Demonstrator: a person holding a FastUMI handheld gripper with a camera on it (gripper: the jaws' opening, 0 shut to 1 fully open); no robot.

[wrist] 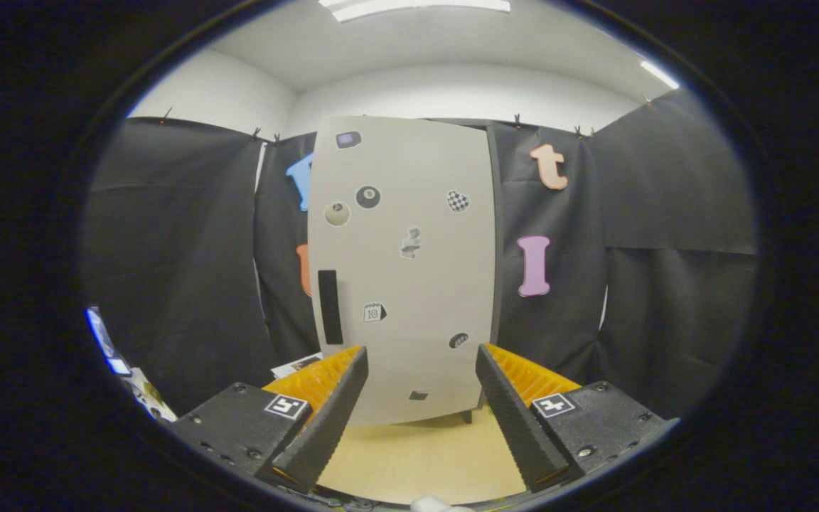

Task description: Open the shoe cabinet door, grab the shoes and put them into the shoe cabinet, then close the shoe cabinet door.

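Fingers: the gripper (421,387) has its fingers (331,412) spread wide apart; nothing lies between them and nothing is pressed.
Between the fingers: bare wooden floor (416,455), and beyond it the lower part of the cabinet front.
Shoe cabinet (402,270): stands upright straight ahead of the fingers, well apart from them, on short dark feet, against the black cloth booth wall (175,270).
Shoe cabinet door (409,242): pale flat panel, flush with the cabinet body; it lies closed. Several small stickers (368,197) are spread across it.
Handle (330,307): dark vertical strip on the door, ahead of the left finger and above its tip.
Shoes: a small white object (432,504) sits just behind the fingers; too little of it is visible to name.
Other items: papers (296,365) on the floor, just beyond the left finger.
Task state: a closed door with free fingers fits two stages equally: shoes still outside with the door due to be opened, or shoes already inside and the door closed again. The cabinet interior is hidden, so this cannot be settled.
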